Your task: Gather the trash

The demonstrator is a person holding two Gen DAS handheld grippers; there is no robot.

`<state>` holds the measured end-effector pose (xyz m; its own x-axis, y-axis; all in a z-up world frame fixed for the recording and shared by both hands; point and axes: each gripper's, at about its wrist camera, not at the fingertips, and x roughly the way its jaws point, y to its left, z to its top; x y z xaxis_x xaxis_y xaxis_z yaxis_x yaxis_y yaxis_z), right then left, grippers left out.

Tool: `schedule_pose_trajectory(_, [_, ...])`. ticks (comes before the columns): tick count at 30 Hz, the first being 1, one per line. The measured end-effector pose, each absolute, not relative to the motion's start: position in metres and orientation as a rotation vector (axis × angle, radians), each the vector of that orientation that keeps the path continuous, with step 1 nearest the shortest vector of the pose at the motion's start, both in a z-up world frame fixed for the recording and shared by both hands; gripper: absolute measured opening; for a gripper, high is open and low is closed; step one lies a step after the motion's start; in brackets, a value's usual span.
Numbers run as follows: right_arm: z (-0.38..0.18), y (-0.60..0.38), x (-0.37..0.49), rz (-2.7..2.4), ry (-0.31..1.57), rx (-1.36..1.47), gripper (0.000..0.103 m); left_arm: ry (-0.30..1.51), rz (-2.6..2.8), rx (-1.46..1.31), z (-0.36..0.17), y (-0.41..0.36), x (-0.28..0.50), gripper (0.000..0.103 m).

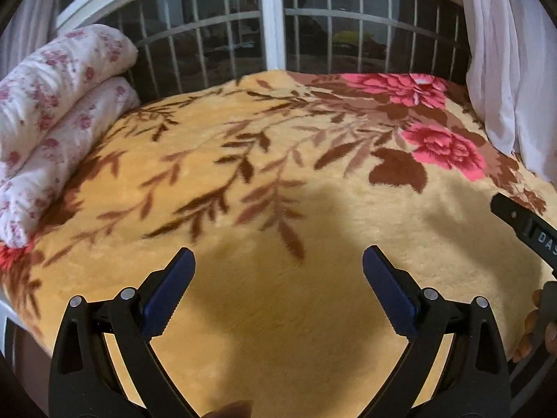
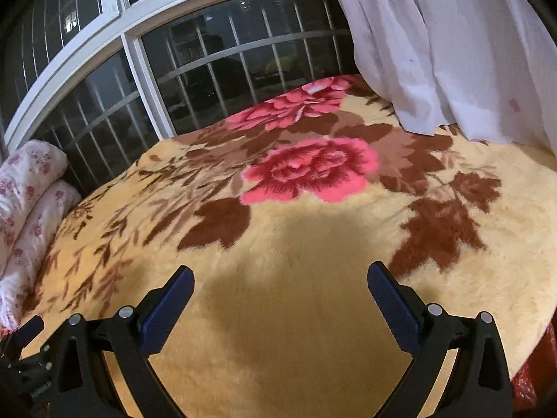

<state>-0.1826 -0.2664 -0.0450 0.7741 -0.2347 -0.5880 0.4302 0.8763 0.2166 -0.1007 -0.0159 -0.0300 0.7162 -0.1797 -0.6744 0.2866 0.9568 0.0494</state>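
- Left wrist view shows the left gripper (image 1: pixel 278 259) held above the yellow flowered blanket (image 1: pixel 313 188), its jaws spread wide with nothing between the blue pads (image 1: pixel 163 299).
- Right wrist view gives the same story for the right gripper (image 2: pixel 280 278): jaws as wide as they look able to go, empty, pointing down at a slant over the blanket's near half.
- No trash is to be seen anywhere on the bed in either view; the plush surface looks bare from the near edge to the barred window (image 2: pixel 195 80).
- A rolled, rose-printed quilt (image 1: pixel 52 115) lies along the left side against the window, and a white curtain (image 2: pixel 452 45) hangs down onto the far right corner. Neither reads as rubbish to me.
- Something red and shiny (image 2: pixel 532 376) peeks out below the bed's edge at the lower right of the right wrist view; it may be a bag for the trash, but too little shows to say.
- A person's fingers (image 1: pixel 536 327) show at the right rim of the left wrist view, gripping the other tool's handle.
- My judgement: with both grippers empty and the blanket clean, the bed part of the job looks done. Whether trash remains elsewhere cannot be told from here.
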Motion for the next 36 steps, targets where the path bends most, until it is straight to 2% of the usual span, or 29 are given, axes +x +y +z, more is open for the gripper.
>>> schedule_pose_trajectory(11, [-0.061, -0.239, -0.153, -0.366, 0.608, 0.170, 0.098, 0.797, -0.279, 0.106, -0.054, -0.023, -0.067, 0.094])
schedule_pose_trajectory(36, [-0.068, -0.239, -0.152, -0.366, 0.623, 0.160, 0.098, 0.851, -0.285, 0.097, -0.069, -0.024, -0.056, 0.094])
